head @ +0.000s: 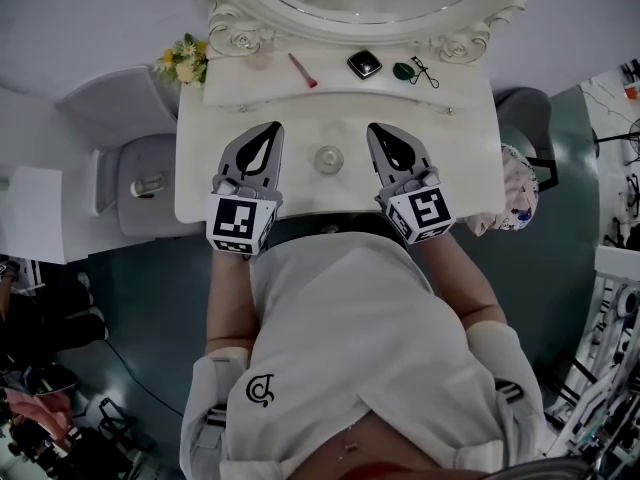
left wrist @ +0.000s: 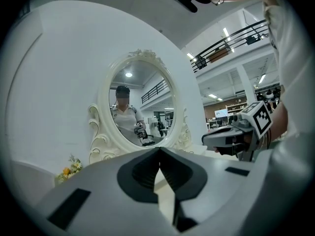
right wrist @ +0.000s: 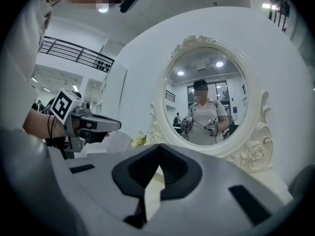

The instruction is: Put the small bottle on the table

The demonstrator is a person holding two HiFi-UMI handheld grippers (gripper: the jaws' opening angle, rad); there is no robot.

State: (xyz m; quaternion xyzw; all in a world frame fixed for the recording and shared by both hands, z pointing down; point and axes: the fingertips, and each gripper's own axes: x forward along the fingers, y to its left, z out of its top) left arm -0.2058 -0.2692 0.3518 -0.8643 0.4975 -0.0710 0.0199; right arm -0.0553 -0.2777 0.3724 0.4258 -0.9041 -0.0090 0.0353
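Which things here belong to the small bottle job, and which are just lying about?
Job: small bottle, table, left gripper, right gripper, both shut and empty.
Lying about: flowers, pink stick, black compact, mirror.

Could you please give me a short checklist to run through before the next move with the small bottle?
1. Left hand-held gripper has its jaws together with nothing between them: ok.
2. Right hand-held gripper has its jaws together with nothing between them: ok.
3. Small bottle rests on the table: ok.
4. The bottle sits between the two grippers and touches neither: ok.
5. The bottle stands well in from the table's front edge: ok.
6. Whether the bottle is capped: cannot tell.
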